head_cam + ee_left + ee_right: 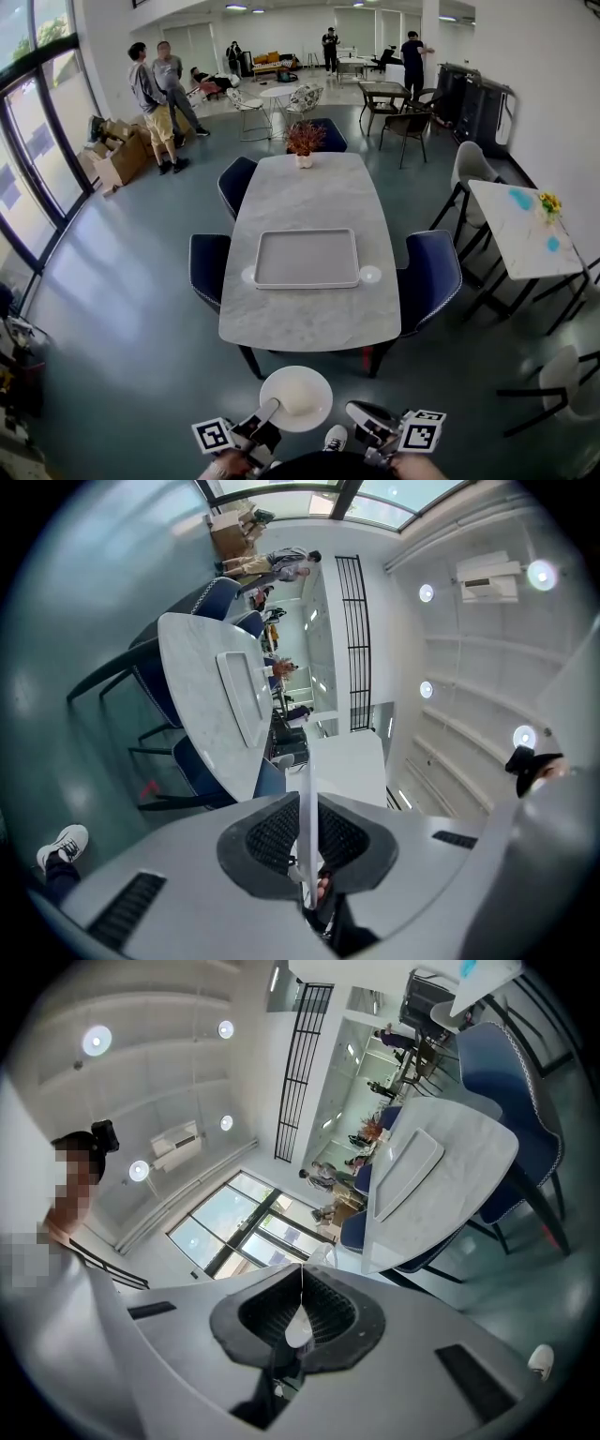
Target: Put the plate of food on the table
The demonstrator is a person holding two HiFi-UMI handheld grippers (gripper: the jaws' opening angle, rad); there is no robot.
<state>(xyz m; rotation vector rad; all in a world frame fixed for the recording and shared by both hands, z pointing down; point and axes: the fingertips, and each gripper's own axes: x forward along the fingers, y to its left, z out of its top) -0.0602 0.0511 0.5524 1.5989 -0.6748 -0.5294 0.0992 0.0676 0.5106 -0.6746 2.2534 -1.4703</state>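
Note:
A white plate (317, 411) with a pale mound of food (292, 392) hangs over the floor, just short of the marble table's (309, 319) near end. My left gripper (272, 409) is shut on the plate's near-left rim. In the left gripper view the plate (345, 766) runs as a white sheet between the closed pads of that gripper (307, 855). My right gripper (354, 411) sits just right of the plate, apart from it. In the right gripper view its jaws (300, 1321) stand together, with only a thin pale line between them.
A grey tray (307, 258) lies mid-table with a small white disc (370, 274) beside it and a potted plant (305, 141) at the far end. Blue chairs (208, 267) (429, 272) flank the table. A second table (520, 230) stands right. People (155, 89) stand far back.

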